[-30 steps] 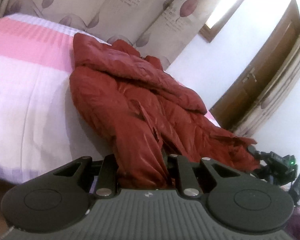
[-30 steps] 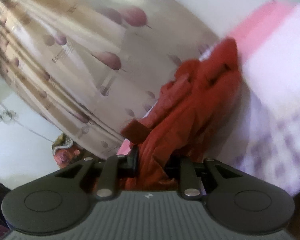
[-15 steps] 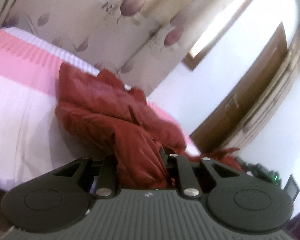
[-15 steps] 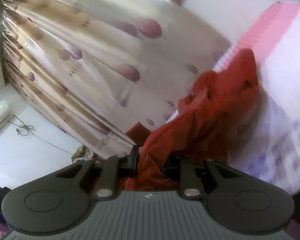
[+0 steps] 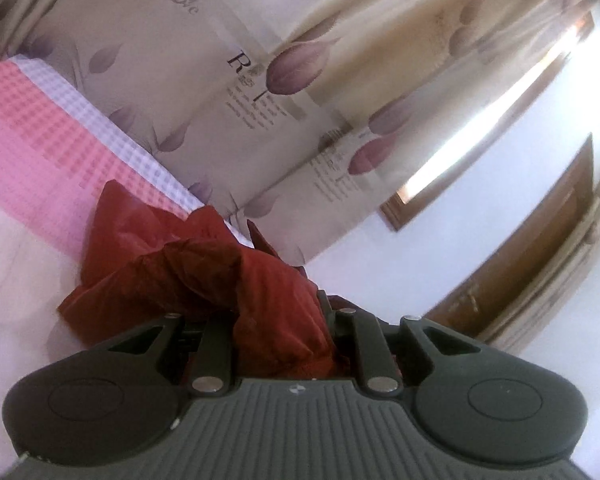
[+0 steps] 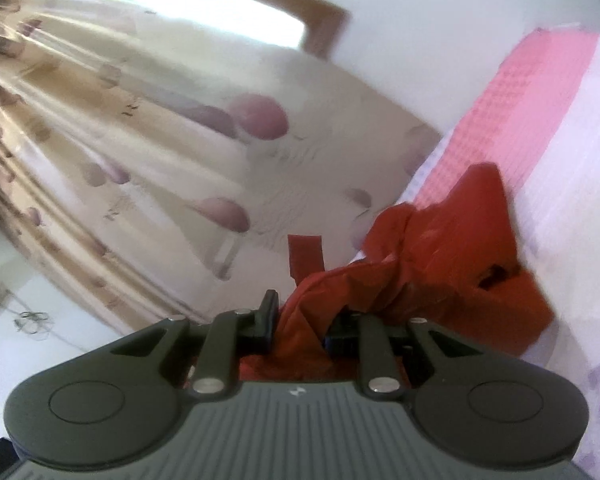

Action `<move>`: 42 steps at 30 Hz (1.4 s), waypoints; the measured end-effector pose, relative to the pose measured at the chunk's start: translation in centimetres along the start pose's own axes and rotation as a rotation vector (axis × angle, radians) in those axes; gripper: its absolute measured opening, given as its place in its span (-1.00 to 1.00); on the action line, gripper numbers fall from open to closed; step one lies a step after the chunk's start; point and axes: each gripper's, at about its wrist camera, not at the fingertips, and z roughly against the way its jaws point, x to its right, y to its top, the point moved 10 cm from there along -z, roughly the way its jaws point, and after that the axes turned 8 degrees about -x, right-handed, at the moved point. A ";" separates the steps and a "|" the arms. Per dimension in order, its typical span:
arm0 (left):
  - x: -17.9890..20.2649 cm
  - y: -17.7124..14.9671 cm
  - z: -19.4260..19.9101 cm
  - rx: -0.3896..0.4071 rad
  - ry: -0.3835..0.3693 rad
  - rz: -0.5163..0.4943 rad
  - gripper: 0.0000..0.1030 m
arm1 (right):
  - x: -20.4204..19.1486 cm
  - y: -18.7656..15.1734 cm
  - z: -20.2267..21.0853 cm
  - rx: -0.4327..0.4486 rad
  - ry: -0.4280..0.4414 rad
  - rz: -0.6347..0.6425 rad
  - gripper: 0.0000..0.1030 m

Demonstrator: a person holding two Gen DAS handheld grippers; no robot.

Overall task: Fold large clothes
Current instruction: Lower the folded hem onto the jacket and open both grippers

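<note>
A: Left wrist view, what's there?
B: Left gripper (image 5: 278,320) is clamped on a bunch of the shiny dark-red padded jacket (image 5: 204,264). Fabric is packed btwn the jaws. Rest of the jacket lies crumpled on the bed w/ the pink-and-white checked sheet (image 5: 32,144), near the bed's far edge by the beige curtain w/ purple tulip print (image 5: 268,80). Brown wooden door (image 5: 540,248) at right.
A: Right wrist view?
B: Right gripper (image 6: 300,320) is also closed on the jacket (image 6: 452,256), a fold pinched btwn its fingers (image 6: 267,316). Fabric runs from there onto the bed (image 6: 560,184), bunched at that far edge. Curtain (image 6: 160,152) is blurred; bright wood-framed window (image 6: 204,20) above it.
</note>
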 end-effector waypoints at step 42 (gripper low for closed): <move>4.1 1.4 -10.8 -0.007 0.100 -0.398 0.64 | -1.9 3.6 -11.0 -0.004 -0.250 0.472 0.75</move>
